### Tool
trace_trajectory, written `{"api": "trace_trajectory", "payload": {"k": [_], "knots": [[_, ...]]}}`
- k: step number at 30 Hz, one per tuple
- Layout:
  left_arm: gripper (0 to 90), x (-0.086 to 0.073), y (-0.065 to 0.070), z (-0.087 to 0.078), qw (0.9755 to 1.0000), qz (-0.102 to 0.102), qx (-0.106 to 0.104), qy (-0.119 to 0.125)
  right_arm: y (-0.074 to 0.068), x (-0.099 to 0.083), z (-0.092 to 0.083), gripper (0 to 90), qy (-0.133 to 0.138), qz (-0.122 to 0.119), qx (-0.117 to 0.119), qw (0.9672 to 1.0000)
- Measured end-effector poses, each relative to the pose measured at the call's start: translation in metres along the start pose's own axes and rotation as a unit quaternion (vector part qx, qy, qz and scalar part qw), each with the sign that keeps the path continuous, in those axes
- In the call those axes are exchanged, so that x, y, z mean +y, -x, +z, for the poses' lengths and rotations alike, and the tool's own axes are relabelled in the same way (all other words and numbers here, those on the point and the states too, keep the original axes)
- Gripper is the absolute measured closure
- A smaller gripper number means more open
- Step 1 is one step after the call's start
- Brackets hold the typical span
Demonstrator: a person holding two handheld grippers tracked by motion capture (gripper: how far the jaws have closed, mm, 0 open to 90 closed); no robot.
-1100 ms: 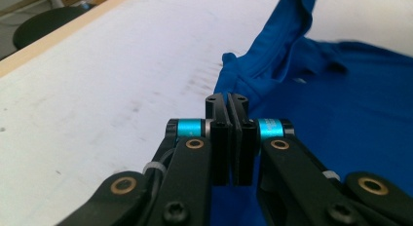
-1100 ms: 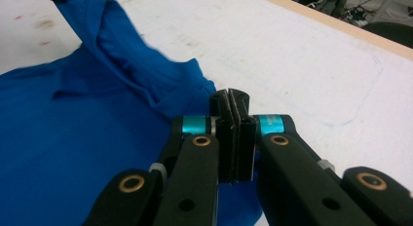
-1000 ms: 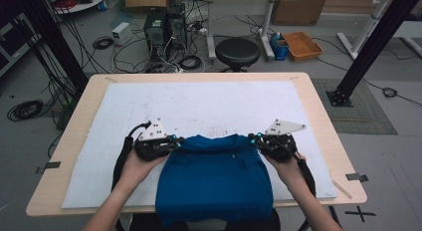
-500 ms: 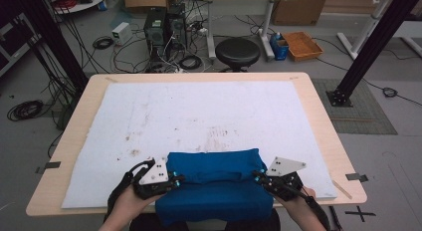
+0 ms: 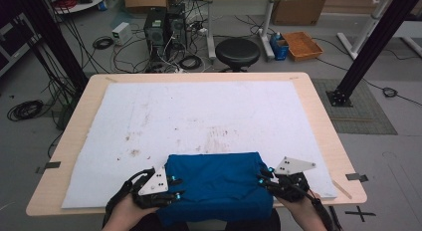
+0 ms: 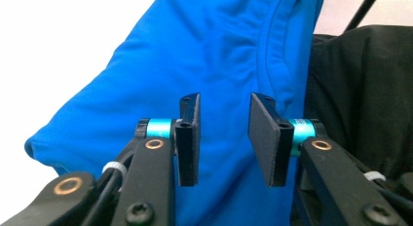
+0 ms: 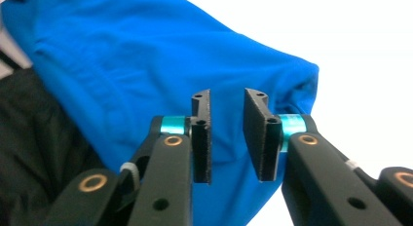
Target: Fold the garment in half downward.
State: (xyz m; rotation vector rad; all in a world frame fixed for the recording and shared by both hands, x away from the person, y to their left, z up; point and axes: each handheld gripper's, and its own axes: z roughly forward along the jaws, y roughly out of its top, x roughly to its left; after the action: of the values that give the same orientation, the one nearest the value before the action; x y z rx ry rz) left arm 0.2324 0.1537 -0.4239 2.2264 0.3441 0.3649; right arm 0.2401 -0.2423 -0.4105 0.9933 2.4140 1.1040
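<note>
A folded blue garment [image 5: 216,183] lies on the white mat at the table's near edge, and its front hangs over that edge. My left gripper [image 5: 177,187] sits at its left side and my right gripper [image 5: 262,177] at its right side. Both sets of jaws have just been opening. In the left gripper view the left gripper [image 6: 224,138] has a clear gap between its pads, with the blue garment [image 6: 204,50] lying behind them, not pinched. The right gripper [image 7: 227,138] stands the same way over the blue garment [image 7: 122,55].
The white mat [image 5: 199,111], stained near its middle, covers most of the wooden table [image 5: 318,121]. Past the far edge stand a black stool [image 5: 237,51], computer cases and floor cables. Black frame posts rise at both sides. The person's dark clothing [image 6: 360,89] is at the near edge.
Both hands drew back toward the near edge and lower, bringing the garment's top fold with them. The jaws, shut on the cloth before, now stand apart and the cloth lies free.
</note>
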Motion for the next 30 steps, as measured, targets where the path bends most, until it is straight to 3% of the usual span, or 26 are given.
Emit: {"api": "trace_trajectory", "payload": {"k": [2, 4, 5, 6, 7, 10, 13, 17, 19, 22, 25, 30], "knots": [[64.1, -0.001, -0.008, 0.000, 0.9996, -0.020, 0.018, 0.007, 0.003, -0.001, 0.007, 65.1, -0.003, 0.018, -0.016, 0.9997], [64.0, -0.002, -0.020, 0.000, 0.9976, -0.048, 0.046, 0.021, 0.005, -0.002, 0.013, 66.3, -0.012, 0.027, -0.019, 0.9994], [63.8, -0.004, -0.026, 0.001, 0.9963, -0.060, 0.058, 0.022, 0.008, -0.003, 0.019, 75.4, -0.027, 0.035, -0.010, 0.9990], [63.8, -0.005, -0.031, 0.002, 0.9944, -0.075, 0.072, 0.022, 0.008, -0.003, 0.019, 75.4, -0.027, 0.035, -0.010, 0.9990], [63.6, -0.006, -0.036, 0.003, 0.9932, -0.081, 0.081, 0.021, 0.007, -0.004, 0.021, 82.5, -0.033, 0.033, -0.010, 0.9988], [61.4, -0.009, -0.048, 0.006, 0.9897, -0.107, 0.093, 0.022, 0.008, -0.008, 0.018, 87.9, -0.039, 0.032, -0.016, 0.9986], [59.1, -0.009, -0.056, 0.007, 0.9858, -0.126, 0.106, 0.031, 0.012, -0.011, 0.010, 87.8, -0.032, 0.035, -0.025, 0.9986], [55.2, -0.008, -0.067, 0.010, 0.9803, -0.153, 0.119, 0.037, 0.021, -0.007, 0.004, 72.5, 0.002, 0.061, -0.025, 0.9978], [54.3, -0.008, -0.070, 0.011, 0.9791, -0.161, 0.117, 0.040, 0.022, -0.002, 0.008, 69.0, 0.008, 0.074, -0.009, 0.9972], [54.3, -0.009, -0.070, 0.012, 0.9794, -0.160, 0.118, 0.034, 0.017, -0.002, 0.018, 67.7, -0.015, 0.070, -0.003, 0.9974], [54.3, -0.011, -0.070, 0.014, 0.9799, -0.161, 0.115, 0.028, 0.014, -0.006, 0.023, 89.3, -0.034, 0.061, -0.005, 0.9976], [54.2, -0.012, -0.071, 0.013, 0.9795, -0.164, 0.114, 0.026, 0.016, -0.011, 0.014, 89.9, -0.028, 0.066, -0.018, 0.9973]]}}
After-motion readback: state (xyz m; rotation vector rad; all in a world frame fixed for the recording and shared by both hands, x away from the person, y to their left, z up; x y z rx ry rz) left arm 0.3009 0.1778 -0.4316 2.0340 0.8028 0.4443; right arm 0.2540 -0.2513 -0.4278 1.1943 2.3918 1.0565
